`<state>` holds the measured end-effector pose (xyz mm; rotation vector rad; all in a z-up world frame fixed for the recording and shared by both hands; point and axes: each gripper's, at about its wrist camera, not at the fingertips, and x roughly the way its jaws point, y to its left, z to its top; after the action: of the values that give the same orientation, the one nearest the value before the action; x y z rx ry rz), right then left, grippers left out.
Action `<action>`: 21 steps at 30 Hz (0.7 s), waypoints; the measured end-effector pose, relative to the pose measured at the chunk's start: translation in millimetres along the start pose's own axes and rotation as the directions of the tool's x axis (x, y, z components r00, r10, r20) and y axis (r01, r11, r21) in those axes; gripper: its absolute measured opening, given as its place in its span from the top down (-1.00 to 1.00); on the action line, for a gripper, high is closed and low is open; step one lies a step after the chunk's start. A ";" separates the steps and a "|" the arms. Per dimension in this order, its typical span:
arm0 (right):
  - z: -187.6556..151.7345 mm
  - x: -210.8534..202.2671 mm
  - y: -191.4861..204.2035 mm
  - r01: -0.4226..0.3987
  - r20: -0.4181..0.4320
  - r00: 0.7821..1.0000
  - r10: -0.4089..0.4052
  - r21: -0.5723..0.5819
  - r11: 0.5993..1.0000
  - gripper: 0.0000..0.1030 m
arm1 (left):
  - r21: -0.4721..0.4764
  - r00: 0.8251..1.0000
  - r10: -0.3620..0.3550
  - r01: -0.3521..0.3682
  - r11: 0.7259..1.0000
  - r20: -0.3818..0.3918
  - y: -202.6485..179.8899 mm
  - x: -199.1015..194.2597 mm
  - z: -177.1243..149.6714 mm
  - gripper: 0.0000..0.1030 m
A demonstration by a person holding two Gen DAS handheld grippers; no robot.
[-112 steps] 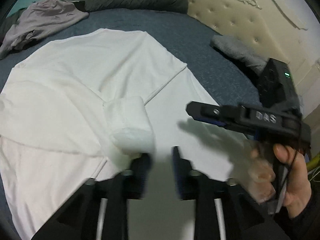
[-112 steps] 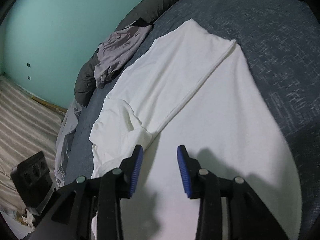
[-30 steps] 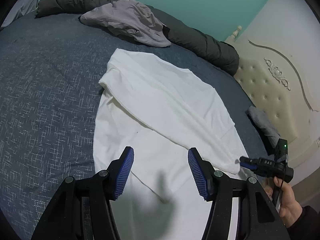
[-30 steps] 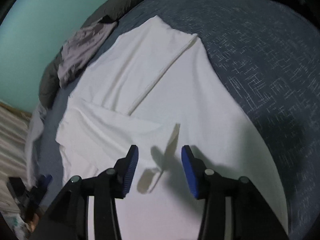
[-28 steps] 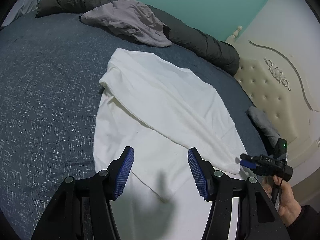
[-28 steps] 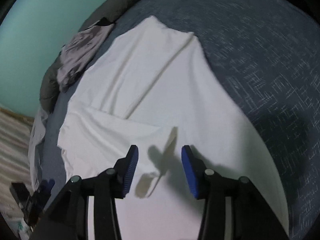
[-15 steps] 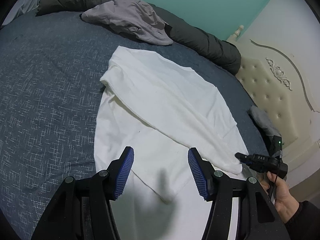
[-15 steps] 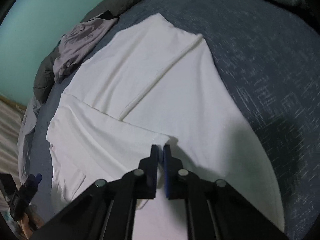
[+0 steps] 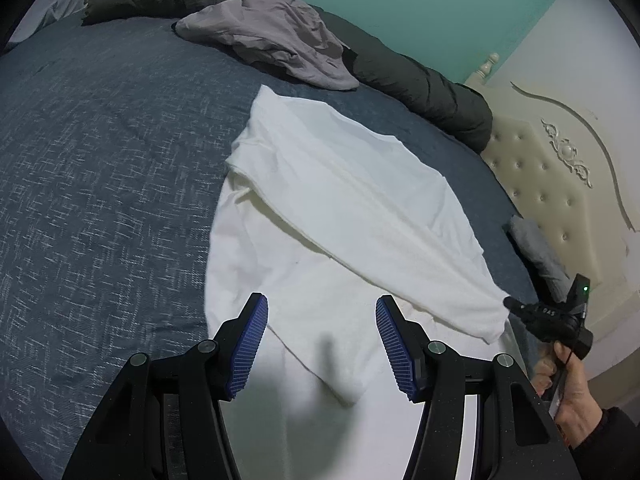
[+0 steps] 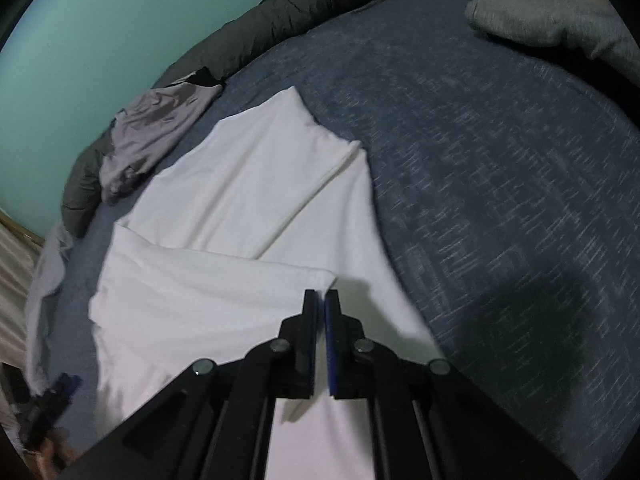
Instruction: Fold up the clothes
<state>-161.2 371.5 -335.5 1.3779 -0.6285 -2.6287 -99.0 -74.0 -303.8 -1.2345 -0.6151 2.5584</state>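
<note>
A white garment (image 9: 340, 208) lies spread on the dark blue bed (image 9: 100, 168), with one side folded over its middle. In the left wrist view my left gripper (image 9: 322, 320) hangs open above the garment's near part, nothing between its blue pads (image 9: 248, 344). My right gripper (image 10: 321, 300) is shut on the corner of the folded flap (image 10: 320, 276), which looks slightly lifted. From the left wrist view the right gripper (image 9: 510, 304) shows at the right, tip against that same corner, held by a hand (image 9: 572, 384). The left gripper (image 10: 56, 392) is a blur at the lower left of the right wrist view.
A crumpled grey-mauve garment (image 9: 276, 36) lies at the bed's far side on a long dark rolled duvet (image 9: 420, 84). A grey folded cloth (image 10: 552, 24) rests near the cream tufted headboard (image 9: 560, 184). A teal wall stands behind.
My right gripper has shut on the corner of the folded flap and drawn it a little up and over. The left gripper stays open and still.
</note>
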 end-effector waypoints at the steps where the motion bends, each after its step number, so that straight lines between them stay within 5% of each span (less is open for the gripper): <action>1: 2.3 -0.9 -1.9 0.009 0.016 1.000 -0.009 0.007 1.000 0.94 | -0.007 1.000 0.007 -0.007 1.000 0.002 3.7 -1.1 1.9 -0.17; 8: 10.8 -7.3 -22.3 0.043 0.052 0.997 -0.049 0.122 0.992 0.91 | -0.041 0.997 0.082 -0.083 0.996 -0.010 31.2 1.9 16.0 -0.17; 12: 10.1 -20.3 3.5 -0.031 0.101 0.995 0.027 0.045 0.999 0.91 | -0.024 0.991 0.134 -0.135 0.991 -0.026 39.6 12.1 27.6 -0.17; 21: -12.0 12.8 62.5 -0.230 0.001 0.973 0.231 -0.075 0.970 0.89 | 0.110 0.975 0.221 -0.215 0.970 -0.039 29.1 55.6 55.1 -0.16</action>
<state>-164.9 307.4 -325.9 1.1931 -0.6431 -2.4503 -177.4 -93.3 -325.0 -1.3962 -0.3458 2.6847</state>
